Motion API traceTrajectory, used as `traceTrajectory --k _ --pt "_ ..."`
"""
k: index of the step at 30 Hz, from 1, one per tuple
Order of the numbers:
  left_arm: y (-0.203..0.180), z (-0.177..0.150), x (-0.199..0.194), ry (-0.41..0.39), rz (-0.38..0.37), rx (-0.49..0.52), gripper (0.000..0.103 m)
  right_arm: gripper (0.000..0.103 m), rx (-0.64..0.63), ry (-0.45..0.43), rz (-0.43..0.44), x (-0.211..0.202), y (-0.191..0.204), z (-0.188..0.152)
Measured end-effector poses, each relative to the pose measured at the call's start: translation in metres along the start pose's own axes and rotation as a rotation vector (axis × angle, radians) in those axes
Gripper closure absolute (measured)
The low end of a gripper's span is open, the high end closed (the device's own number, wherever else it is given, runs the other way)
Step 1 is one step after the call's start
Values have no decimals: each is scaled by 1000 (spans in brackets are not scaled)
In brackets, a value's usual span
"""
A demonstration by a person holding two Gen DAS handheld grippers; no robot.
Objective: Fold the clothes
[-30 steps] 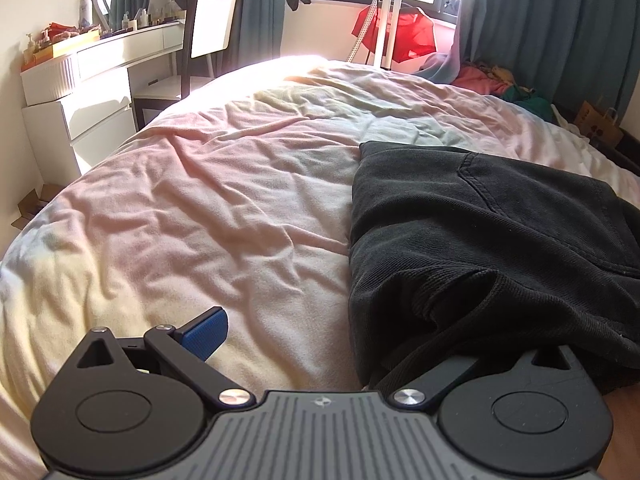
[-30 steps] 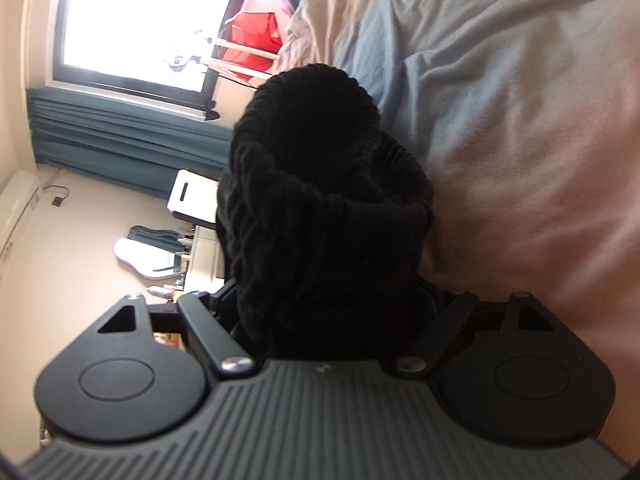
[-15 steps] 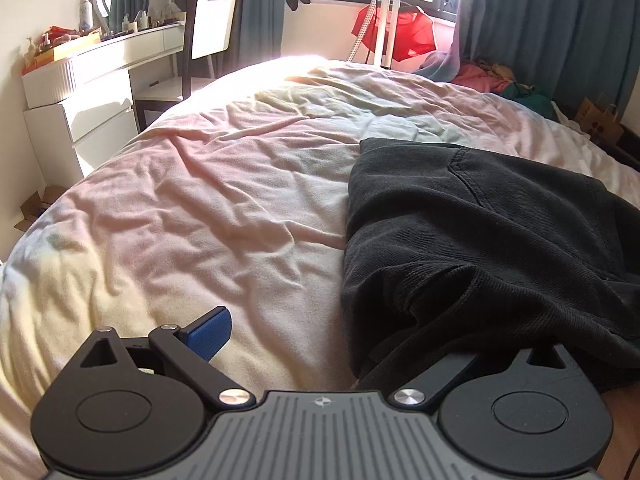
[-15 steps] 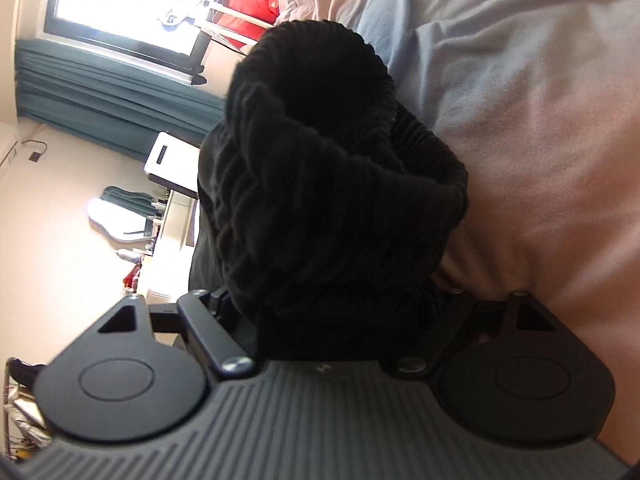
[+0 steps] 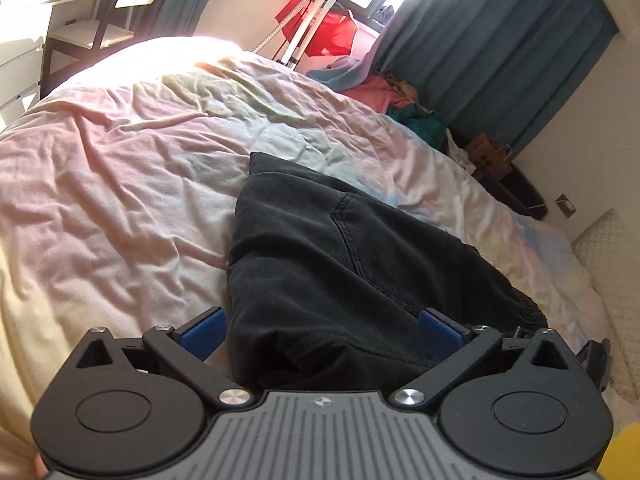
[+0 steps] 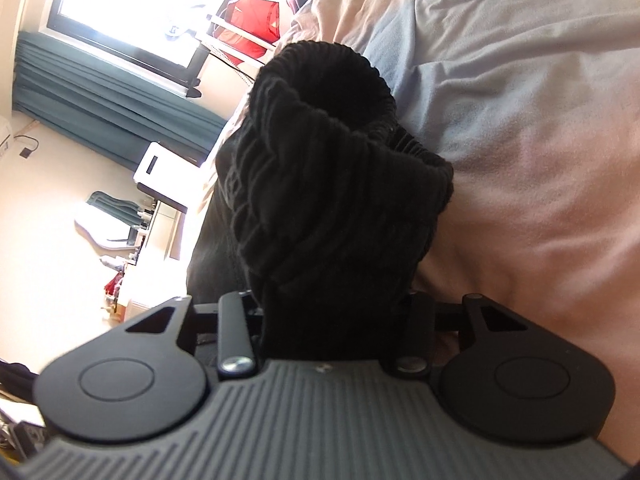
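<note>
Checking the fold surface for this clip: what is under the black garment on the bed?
The black garment lies on the wrinkled pastel bedsheet, which shows all around it. Whatever is directly beneath the garment is covered, and its near edge is hidden behind the left tongs.

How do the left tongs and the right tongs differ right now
The left tongs stand wide open, blue pads either side of the black garment; the right tongs have just been closing and pinch its bunched ribbed edge. Both work the same garment on the bed.
</note>
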State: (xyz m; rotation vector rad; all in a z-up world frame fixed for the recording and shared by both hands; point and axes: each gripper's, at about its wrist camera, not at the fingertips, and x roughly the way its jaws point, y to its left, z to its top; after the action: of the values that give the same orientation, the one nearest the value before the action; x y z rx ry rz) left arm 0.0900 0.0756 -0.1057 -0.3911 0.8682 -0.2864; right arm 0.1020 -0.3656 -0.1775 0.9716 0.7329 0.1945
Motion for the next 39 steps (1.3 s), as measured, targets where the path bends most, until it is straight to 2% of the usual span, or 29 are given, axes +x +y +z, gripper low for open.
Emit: traceTrajectory --k 1,4,6,9,13,18,20,24,28,33,36,39 --pt "4 10 14 32 16 -2 0 56 4 -1 1 -1 -1 0" --pt "23 24 53 118 0 -55 2 55 8 -5 3 1 -2 2" --pt "39 25 72 177 -85 -131 1 55 7 -5 2 7 4 -1" --pt "56 20 84 182 -185 -196 1 54 10 -5 3 8 1 -1" --pt "59 17 91 190 -242 -192 3 54 -10 -3 -12 3 -7 4" --pt "62 14 93 185 -247 -188 6 54 -66 -15 -40 -1 8 6" --pt "61 13 93 180 -232 -169 12 55 -91 -29 -47 -2 17 6" --pt "55 11 89 160 -193 -124 17 55 -148 -40 -79 3 31 3" --pt "52 11 87 148 -184 -112 20 55 -144 -41 -89 8 34 1" --pt "41 12 85 137 -147 -49 24 56 -158 -55 -118 10 45 -1" --pt "37 14 82 140 -123 -65 27 56 -187 -65 -130 9 54 -2" --pt "27 17 76 131 -89 -60 36 60 -212 -74 -113 5 61 -1"
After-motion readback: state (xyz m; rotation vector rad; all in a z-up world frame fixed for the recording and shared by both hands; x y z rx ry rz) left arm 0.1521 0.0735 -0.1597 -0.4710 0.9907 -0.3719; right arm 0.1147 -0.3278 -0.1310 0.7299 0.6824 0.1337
